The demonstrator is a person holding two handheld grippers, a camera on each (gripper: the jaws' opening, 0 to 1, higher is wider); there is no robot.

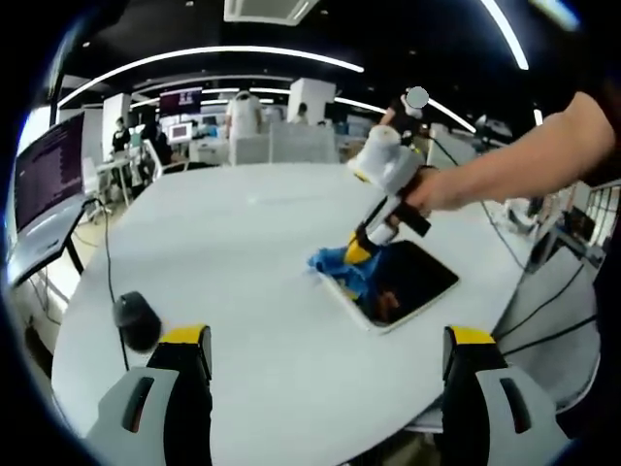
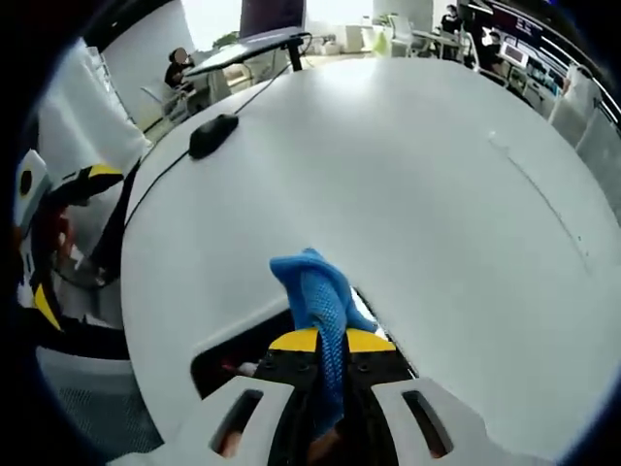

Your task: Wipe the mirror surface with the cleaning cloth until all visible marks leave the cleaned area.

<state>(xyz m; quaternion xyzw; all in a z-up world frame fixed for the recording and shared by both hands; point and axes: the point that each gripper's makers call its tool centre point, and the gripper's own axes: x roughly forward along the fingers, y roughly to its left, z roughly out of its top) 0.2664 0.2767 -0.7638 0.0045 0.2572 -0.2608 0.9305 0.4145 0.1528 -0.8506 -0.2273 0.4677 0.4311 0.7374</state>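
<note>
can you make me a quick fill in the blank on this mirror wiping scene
1. The right tool is shut on a ____ cleaning cloth.
2. The cloth is pressed on the mirror, which lies flat on a ____ table.
3. The left tool has its jaws ____ and holds nothing.

Missing words: blue; white; open

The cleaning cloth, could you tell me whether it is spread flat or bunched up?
Bunched up: the cleaning cloth is pinched between the right hand-held gripper jaws, crumpled in a lump at the mirror edge.
</note>
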